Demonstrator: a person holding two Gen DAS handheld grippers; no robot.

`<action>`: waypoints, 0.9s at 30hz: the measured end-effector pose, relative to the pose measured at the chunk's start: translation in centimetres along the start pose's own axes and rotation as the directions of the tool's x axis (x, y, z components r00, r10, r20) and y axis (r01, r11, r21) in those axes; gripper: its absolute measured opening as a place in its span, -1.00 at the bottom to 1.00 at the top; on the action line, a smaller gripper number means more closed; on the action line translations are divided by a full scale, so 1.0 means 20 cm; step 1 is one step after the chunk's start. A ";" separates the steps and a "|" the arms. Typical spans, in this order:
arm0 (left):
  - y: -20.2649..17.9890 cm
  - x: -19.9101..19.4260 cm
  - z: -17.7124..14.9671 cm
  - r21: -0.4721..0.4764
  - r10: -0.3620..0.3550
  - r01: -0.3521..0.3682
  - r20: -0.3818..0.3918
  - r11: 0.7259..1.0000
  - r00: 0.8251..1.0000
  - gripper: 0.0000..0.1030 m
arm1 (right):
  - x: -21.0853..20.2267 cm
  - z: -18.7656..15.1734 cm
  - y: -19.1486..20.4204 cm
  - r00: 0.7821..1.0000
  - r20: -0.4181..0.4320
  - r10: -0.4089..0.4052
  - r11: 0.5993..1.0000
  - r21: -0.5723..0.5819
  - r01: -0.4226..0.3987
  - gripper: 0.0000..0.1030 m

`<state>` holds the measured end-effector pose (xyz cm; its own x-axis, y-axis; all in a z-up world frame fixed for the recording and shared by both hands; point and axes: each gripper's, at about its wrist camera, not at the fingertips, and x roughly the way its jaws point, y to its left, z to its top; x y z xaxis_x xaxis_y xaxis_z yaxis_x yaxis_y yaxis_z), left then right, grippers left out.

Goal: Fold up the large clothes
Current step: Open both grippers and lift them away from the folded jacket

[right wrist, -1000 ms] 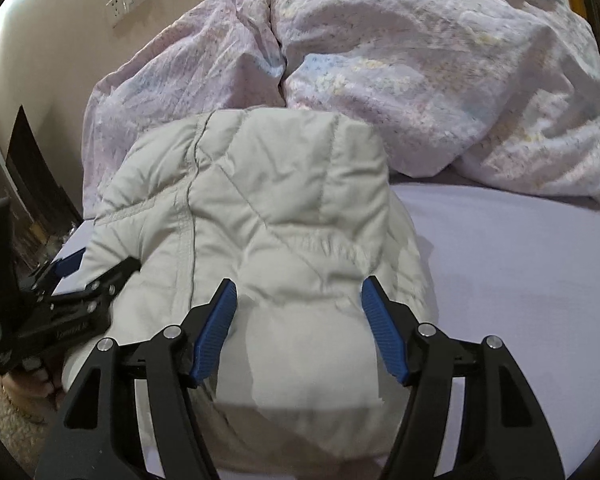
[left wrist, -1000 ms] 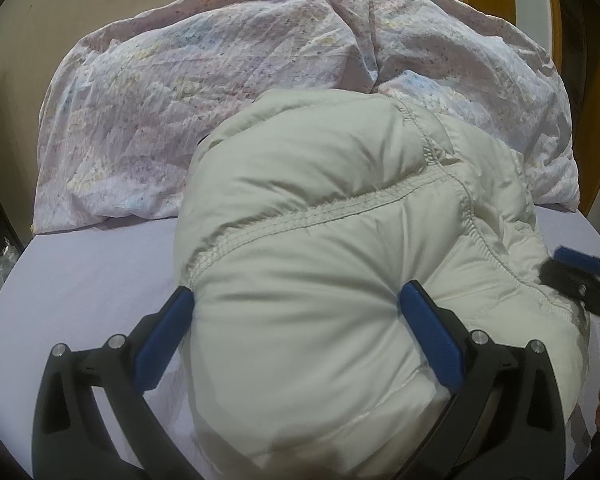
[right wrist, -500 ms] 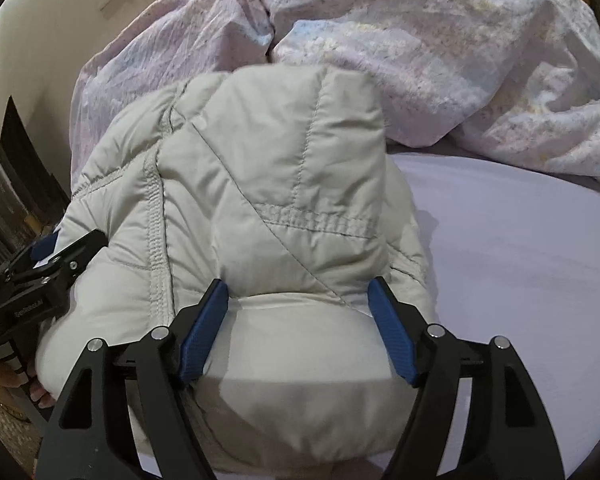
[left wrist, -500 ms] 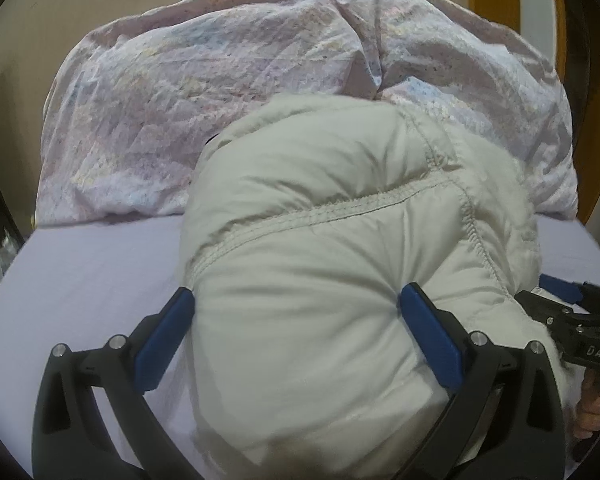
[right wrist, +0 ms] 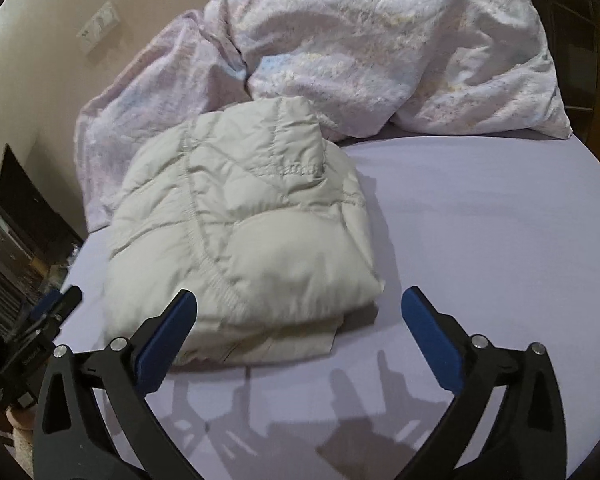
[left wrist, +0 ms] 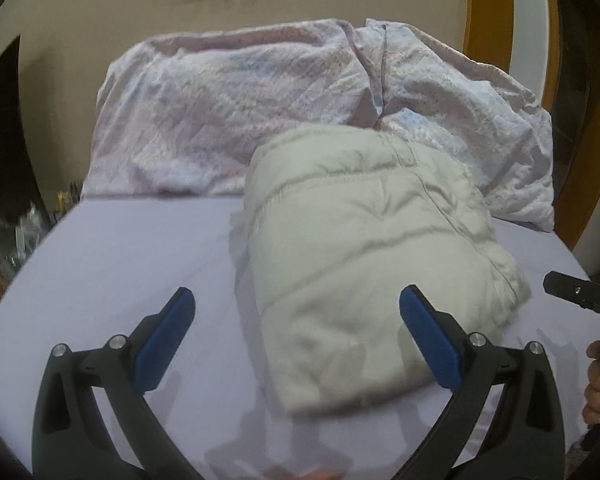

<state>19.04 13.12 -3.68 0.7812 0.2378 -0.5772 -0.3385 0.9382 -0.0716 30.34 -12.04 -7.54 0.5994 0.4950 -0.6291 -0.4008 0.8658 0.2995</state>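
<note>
a: left wrist view first. the left gripper (left wrist: 296,320) has its jaws spread wide, gripping nothing, blue pads (left wrist: 166,334) on either side of the near end of the puffy jacket (left wrist: 364,256).

b: and the jacket's a compact folded bundle on the lilac bed sheet (left wrist: 132,256), its far end up against the crumpled duvet (left wrist: 228,120). the right gripper (left wrist: 580,294) peeks in at the edge.

a: right wrist view now. the right gripper (right wrist: 300,320) gapes too, empty, just short of the jacket (right wrist: 236,216).

b: bundle sits flat, seams up, layers stacked at the near edge. left gripper (right wrist: 48,312) is off to the side.

a: looks like the fold is finished, tools released.

b: i'd say next needs only a tidy press, or fetching another garment.
</note>
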 end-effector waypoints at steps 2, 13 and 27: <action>0.01 -0.04 -0.05 -0.026 -0.027 0.026 -0.041 0.999 0.999 0.96 | -0.05 -0.04 0.03 1.000 0.001 -0.008 1.000 -0.013 0.008 0.97; -0.04 -0.22 -0.23 -0.036 -0.033 0.029 -0.125 0.999 0.992 0.96 | -0.25 -0.25 0.14 0.997 0.030 -0.067 0.993 -0.091 0.070 0.97; -0.08 -0.35 -0.30 -0.056 -0.093 0.084 -0.184 0.995 0.979 0.96 | -0.35 -0.36 0.19 0.999 0.005 -0.037 0.996 -0.084 0.037 0.97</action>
<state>10.97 8.37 -4.46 0.6996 0.0991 -0.7077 -0.3001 0.9395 -0.1651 19.64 -12.68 -7.25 0.6171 0.4629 -0.6363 -0.4352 0.8745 0.2141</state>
